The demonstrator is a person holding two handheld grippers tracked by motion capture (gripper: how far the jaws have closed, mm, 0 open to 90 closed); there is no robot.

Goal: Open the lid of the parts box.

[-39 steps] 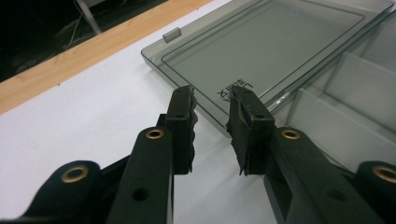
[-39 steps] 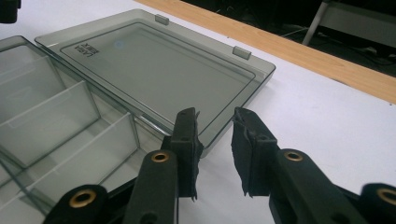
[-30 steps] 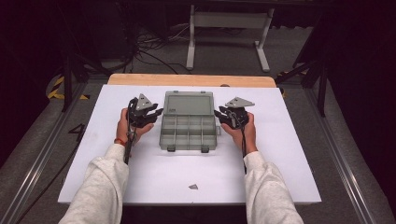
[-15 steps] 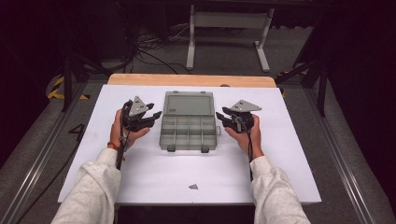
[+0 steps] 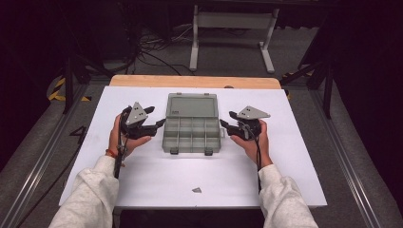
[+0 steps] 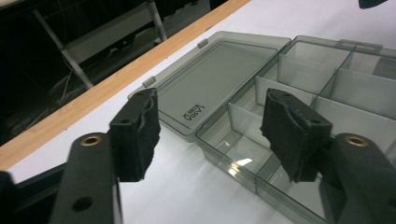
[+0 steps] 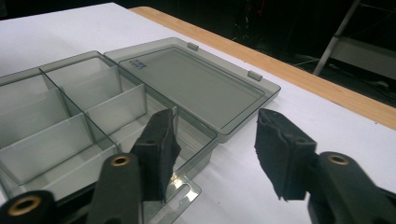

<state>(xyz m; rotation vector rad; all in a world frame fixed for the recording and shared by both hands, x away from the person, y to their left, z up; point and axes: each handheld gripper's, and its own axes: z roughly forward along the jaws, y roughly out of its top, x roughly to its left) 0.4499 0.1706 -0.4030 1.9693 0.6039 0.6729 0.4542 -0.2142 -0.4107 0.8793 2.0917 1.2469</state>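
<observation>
- While both pairs of tongs flank the box, the left gripper (image 5: 159, 124) stands spread, its jaws having just been opening, with nothing pinched; in its own view the black foam pads (image 6: 137, 135) straddle the near left corner of the box without pressing on it.
- Right gripper (image 5: 224, 125): likewise spread, jaws having just been opening, nothing gripped; one pad (image 7: 159, 151) hangs over the box's edge, the other over bare table.
- Transparent grey plastic compartment box (image 5: 191, 135): lies at the middle of the table between the two grippers, close to each; its hinged lid (image 5: 191, 106) is folded flat open on the far side, and the divided compartments look empty.
- White table surface (image 5: 294, 156): carries the box; a small dark triangular scrap (image 5: 196, 190) lies near the front edge, well apart from the box.
- Light wooden strip (image 5: 142, 80): runs along the far edge.
</observation>
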